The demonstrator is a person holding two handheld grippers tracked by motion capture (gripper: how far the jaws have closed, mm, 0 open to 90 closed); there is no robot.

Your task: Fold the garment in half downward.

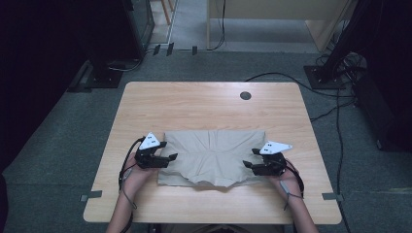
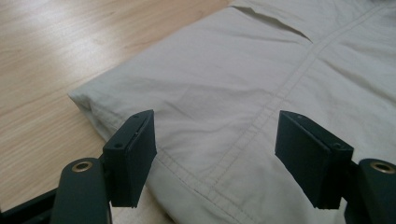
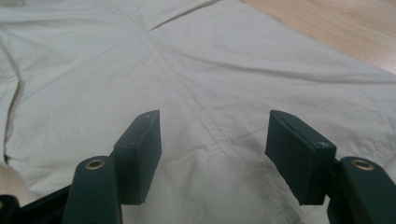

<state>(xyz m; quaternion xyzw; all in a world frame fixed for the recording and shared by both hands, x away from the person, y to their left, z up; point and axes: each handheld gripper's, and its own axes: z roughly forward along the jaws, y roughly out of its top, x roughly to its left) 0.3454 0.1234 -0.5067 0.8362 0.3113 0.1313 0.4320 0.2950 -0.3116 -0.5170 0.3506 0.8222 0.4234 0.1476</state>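
**Both grippers hovering at the folded garment's ends**

We are holding the left gripper at the 9 o'clock end of the beige garment, its jaws standing wide apart over a stitched seam and gripping nothing. We are keeping the right gripper at the 3 o'clock end, jaws parted above the cloth, clasping nothing. The garment is lying flat at the middle of the tabletop, toward its 6 o'clock edge.

Both grippers' fingers apart
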